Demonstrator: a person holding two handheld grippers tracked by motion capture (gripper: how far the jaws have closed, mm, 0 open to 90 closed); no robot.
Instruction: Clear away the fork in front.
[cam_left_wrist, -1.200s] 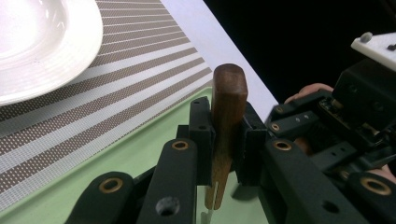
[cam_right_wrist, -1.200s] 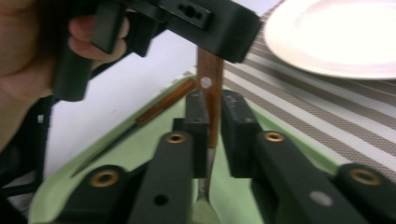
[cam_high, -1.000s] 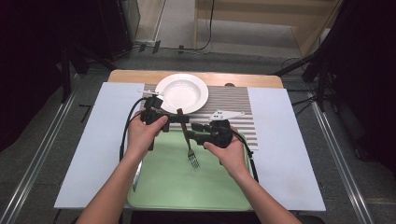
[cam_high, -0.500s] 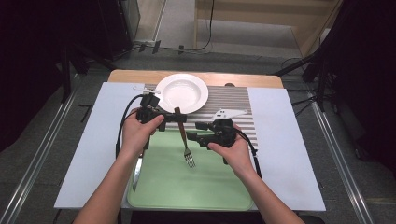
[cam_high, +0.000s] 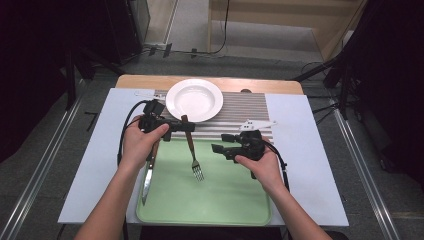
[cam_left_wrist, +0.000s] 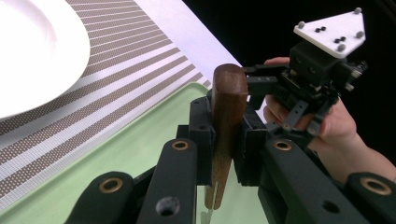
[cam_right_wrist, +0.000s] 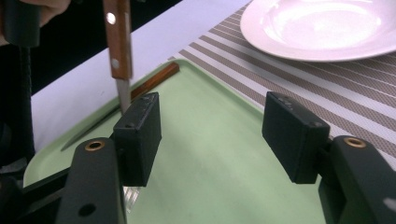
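A wooden-handled fork (cam_high: 192, 150) is being held upright over the green tray (cam_high: 225, 200), near its far edge, its handle clamped between the pads of the left gripper (cam_high: 181, 126) and its tines pointing down at the tray. The right gripper (cam_high: 216, 148) is being kept just beside it, its jaws having just been opening, with nothing between them. A slip is being risked: the grip is being taken high on the handle, so the fork could swing or drop onto the tray. In the left gripper view the pads' hold on the handle (cam_left_wrist: 229, 116) is being shown close up; in the high view the knife (cam_high: 148, 172) along the tray's left edge and the white plate (cam_high: 194, 99) beyond are being laid out.
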